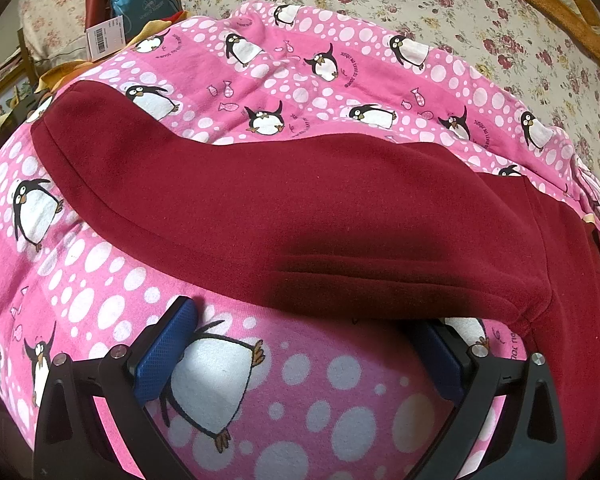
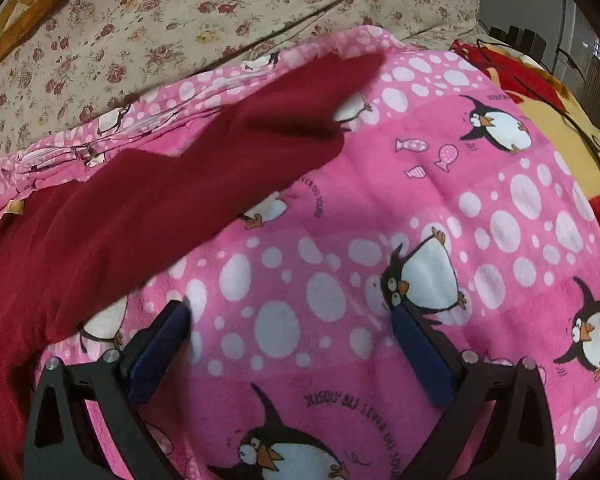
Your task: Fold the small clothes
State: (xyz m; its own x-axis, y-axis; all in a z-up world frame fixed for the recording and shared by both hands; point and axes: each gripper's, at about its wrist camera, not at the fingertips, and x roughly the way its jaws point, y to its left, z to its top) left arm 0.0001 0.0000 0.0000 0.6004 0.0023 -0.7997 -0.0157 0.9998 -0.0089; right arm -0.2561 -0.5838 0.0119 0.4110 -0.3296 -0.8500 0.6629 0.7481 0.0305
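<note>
Though spread, both grippers [image 1: 300, 344] [image 2: 292, 340] beside garment [image 1: 280, 208] hem.

maroon garment [image 2: 100, 216] blurred, edge-cropped

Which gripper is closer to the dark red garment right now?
Left. The left gripper sits at the red garment hem, one finger under it; the right gripper is beside it over the penguin blanket.

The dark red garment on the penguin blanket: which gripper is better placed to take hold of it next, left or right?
Probably left. The left gripper is open at the dark red garment's hem; the right gripper is open over bare penguin blanket.
</note>
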